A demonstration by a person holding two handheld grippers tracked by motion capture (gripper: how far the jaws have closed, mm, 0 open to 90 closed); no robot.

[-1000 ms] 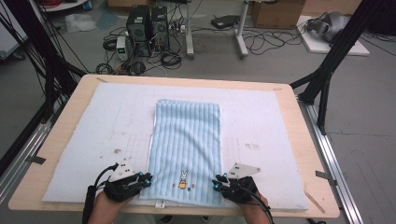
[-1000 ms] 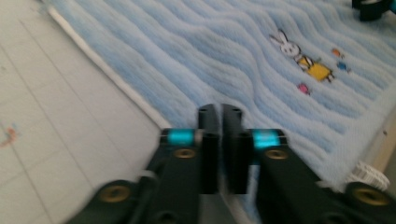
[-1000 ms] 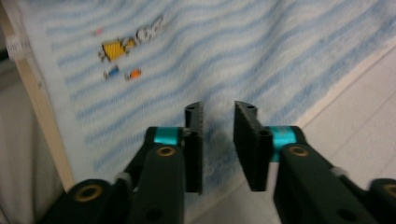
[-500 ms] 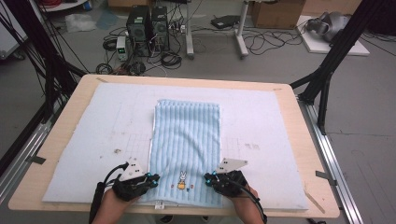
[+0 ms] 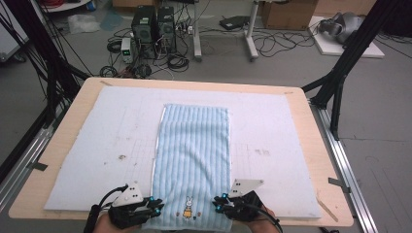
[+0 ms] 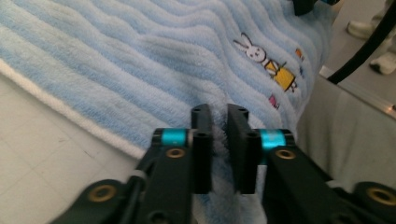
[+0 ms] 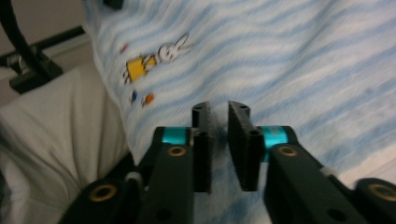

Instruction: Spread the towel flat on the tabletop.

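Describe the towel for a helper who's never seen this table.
On the wooden table lies a white mat. The towel runs down its middle, toward the near edge. It is pale blue, ribbed, with a small rabbit stitched at its near end.

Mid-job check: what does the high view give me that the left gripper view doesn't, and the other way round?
High view: the whole towel lying flat along the white mat, with the left gripper and right gripper at its near edge. Left gripper view: its jaws close up, just opened a little, towel pile in the narrow gap; whether they press is unclear. Both: the blue ribbed towel and its rabbit motif.
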